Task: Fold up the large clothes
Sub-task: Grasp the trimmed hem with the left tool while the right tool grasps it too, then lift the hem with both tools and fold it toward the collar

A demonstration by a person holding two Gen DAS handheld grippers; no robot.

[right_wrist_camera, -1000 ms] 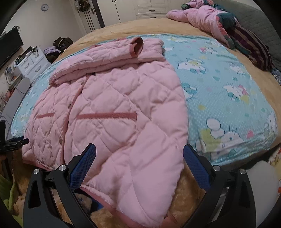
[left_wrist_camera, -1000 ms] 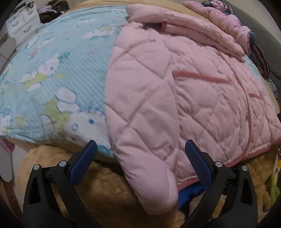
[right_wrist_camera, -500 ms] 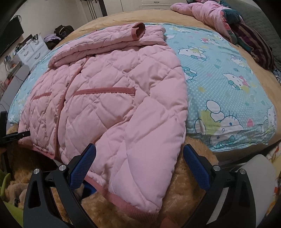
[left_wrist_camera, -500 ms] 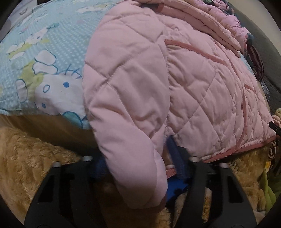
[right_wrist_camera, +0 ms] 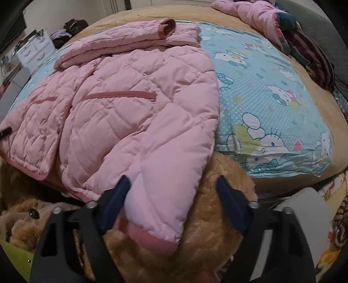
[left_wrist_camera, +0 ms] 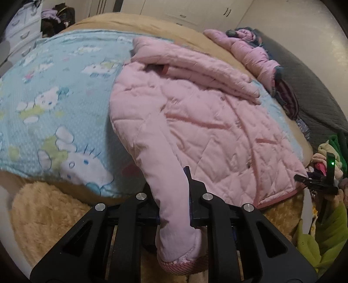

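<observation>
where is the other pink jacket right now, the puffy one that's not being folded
In the left wrist view the puffy pink jacket lies bunched at the bed's far right, beside the dark striped clothes.

A home bedroom is shown. Most of both views is taken up by a wide bed [right_wrist_camera: 326, 113] covered in a tan fleece blanket, over which a light-blue cartoon-cat printed sheet [right_wrist_camera: 261, 104] is spread. A pink quilted padded jacket [right_wrist_camera: 134, 104] is laid on the sheet, and a heap of other clothes [right_wrist_camera: 304, 43] is piled near the far edge. A white chest of drawers [right_wrist_camera: 37, 51] is set against the wall, with white panelled wardrobe doors [left_wrist_camera: 184, 10] seen beyond the bed. A tan plush toy with a dark button eye [right_wrist_camera: 24, 217] is seen at the bed's near side.
</observation>
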